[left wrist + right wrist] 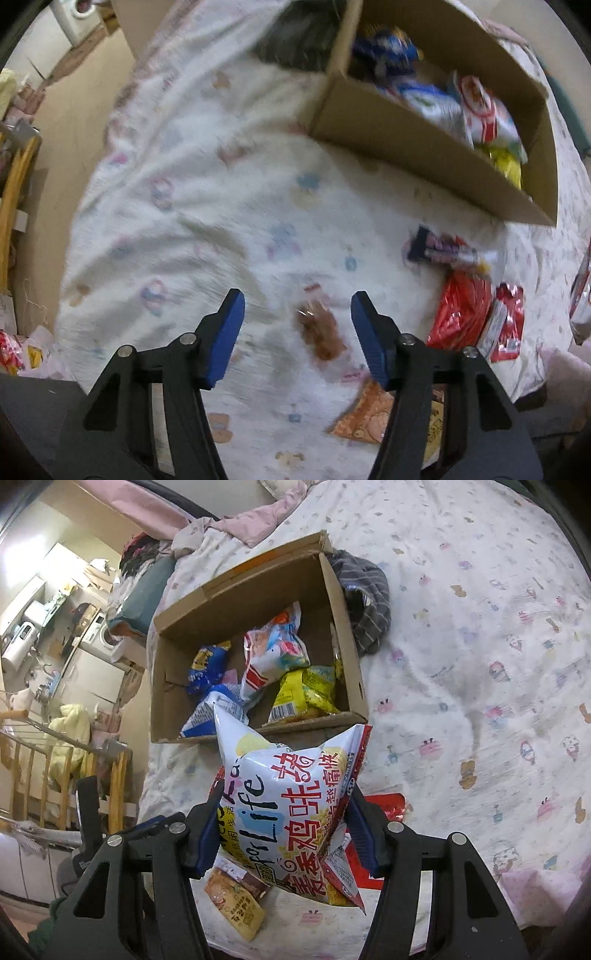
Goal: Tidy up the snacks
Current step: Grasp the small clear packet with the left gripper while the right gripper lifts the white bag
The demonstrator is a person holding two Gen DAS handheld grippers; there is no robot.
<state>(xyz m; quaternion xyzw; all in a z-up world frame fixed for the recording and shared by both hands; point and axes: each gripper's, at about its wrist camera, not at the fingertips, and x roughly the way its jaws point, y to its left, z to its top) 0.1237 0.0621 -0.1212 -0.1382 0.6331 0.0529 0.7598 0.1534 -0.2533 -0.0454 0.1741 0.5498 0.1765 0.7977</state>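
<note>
Right gripper (pixel 284 834) pinching the chip bag (pixel 291 805) upright, box (pixel 255 587) straight ahead past the bag's top edge (five packs already in), while left gripper (pixel 297 332), jaws spread and empty, points down with the brown snack (pixel 321 332) between its fingers.

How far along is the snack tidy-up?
Partway. Done: several packets, blue, yellow and white-red, already lie in the cardboard box. In hand: the right gripper is shut on a white chip bag, just short of the box. The left gripper is open over a small brown snack packet on the bedsheet. Left: that packet, the red packets, a dark bar and an orange packet.
</note>
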